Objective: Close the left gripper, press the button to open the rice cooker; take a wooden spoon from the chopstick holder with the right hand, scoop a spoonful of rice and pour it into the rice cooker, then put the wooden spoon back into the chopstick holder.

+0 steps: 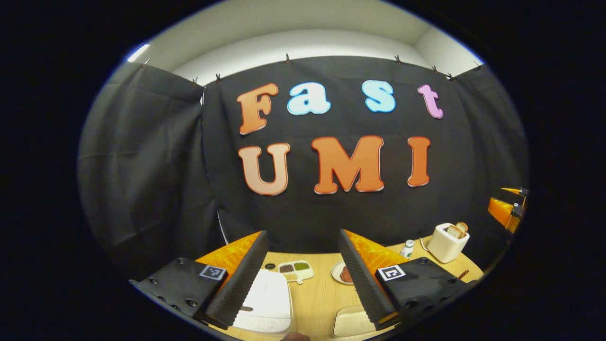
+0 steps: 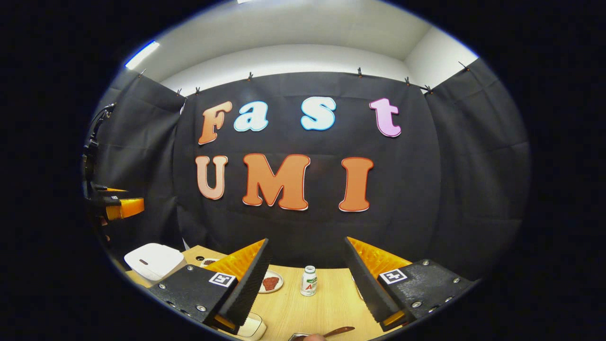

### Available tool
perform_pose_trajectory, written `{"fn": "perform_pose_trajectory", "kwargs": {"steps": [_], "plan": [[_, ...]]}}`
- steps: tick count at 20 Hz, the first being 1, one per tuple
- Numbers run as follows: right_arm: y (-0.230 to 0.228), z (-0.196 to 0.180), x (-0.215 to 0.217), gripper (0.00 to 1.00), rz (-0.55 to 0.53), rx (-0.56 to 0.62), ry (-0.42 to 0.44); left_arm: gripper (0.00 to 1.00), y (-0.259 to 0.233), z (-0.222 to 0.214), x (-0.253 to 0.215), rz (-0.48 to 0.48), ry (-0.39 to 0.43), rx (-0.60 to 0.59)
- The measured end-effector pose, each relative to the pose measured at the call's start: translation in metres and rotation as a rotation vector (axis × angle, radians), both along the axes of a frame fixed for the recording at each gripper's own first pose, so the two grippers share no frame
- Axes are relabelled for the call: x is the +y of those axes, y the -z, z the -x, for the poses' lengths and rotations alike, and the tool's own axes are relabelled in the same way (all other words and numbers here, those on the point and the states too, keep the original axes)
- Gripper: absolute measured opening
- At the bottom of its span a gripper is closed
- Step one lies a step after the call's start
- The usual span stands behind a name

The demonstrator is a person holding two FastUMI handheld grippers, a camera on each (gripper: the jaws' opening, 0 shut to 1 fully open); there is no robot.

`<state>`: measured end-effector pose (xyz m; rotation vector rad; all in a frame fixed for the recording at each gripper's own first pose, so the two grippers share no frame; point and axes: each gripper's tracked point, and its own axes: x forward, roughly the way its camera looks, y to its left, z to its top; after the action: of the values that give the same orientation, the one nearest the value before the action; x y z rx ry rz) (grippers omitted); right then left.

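The white rice cooker (image 1: 262,303) sits with its lid down on the wooden table (image 1: 317,293), below and between the fingers of my left gripper (image 1: 302,234), which is open and holds nothing. In the right gripper view the same rice cooker (image 2: 154,260) lies at the far left. My right gripper (image 2: 307,240) is open and empty, held above the table (image 2: 331,298). A brown wooden spoon (image 2: 338,330) shows at the bottom edge below it. The left gripper (image 2: 118,206) hovers at the left, and the right gripper (image 1: 509,208) at the far right of the left gripper view.
A divided dish of grains (image 1: 296,271) and a small plate (image 1: 343,273) lie behind the cooker. A white bottle (image 1: 407,248) and a toaster (image 1: 447,241) with bread stand to the right. A beige container (image 1: 352,322) sits near the front. The bottle (image 2: 309,280) and plate (image 2: 272,282) are ahead of the right gripper.
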<state>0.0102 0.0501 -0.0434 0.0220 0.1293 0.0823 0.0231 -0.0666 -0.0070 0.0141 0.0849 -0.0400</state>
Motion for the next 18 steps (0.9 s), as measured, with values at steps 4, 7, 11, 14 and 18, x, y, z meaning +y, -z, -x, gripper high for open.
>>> {"fn": "perform_pose_trajectory", "kwargs": {"steps": [4, 7, 11, 14, 18], "plan": [[-0.022, -0.002, 0.006, 0.95, 0.021, -0.056, -0.014, 1.00, -0.034, 0.015, -0.029, -0.014, 0.062, -0.123], [-0.029, 0.002, 0.010, 0.95, 0.037, -0.093, -0.026, 1.00, -0.038, 0.023, -0.057, 0.026, 0.122, -0.152], [-0.026, 0.004, 0.011, 0.95, 0.017, -0.108, -0.032, 1.00, -0.039, 0.028, -0.060, 0.039, 0.129, -0.172], [-0.021, 0.005, 0.010, 0.95, 0.003, -0.096, -0.029, 1.00, -0.031, 0.028, -0.054, 0.011, 0.109, -0.169], [-0.010, 0.007, 0.007, 0.95, -0.003, -0.076, -0.021, 1.00, -0.027, 0.028, -0.043, 0.013, 0.093, -0.162]]}}
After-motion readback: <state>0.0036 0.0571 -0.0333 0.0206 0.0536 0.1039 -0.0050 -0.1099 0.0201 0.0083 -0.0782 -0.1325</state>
